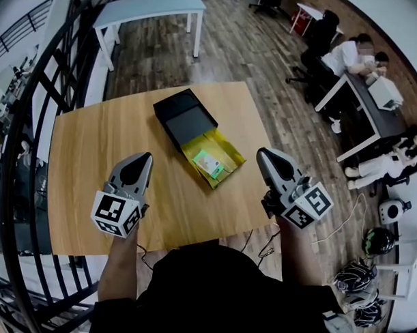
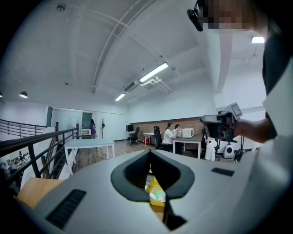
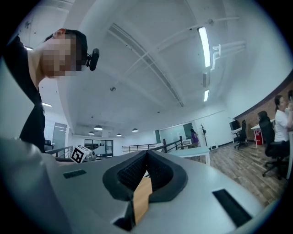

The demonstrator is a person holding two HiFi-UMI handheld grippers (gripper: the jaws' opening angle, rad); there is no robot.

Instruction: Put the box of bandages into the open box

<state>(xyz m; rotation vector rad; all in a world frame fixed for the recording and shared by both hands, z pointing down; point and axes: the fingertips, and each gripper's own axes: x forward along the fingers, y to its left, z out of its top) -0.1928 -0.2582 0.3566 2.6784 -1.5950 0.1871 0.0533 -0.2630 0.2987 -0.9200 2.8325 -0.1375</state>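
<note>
Closest to the person, the grey left tool (image 1: 145, 159) and the grey right tool (image 1: 263, 155) hang above the near part of the pale wooden tabletop (image 1: 85, 146), each with its jaws pressed together on nothing. Between and beyond them, the small white-and-green box of bandages (image 1: 208, 164) lies inside the yellow-lined open box (image 1: 228, 147), next to its black lid (image 1: 183, 115). The placing looks done, and I see nothing left to do.

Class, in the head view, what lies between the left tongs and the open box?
Nothing: only bare wooden table shows between the left tongs and the open box, which holds the box of bandages. The head view shows this.
</note>
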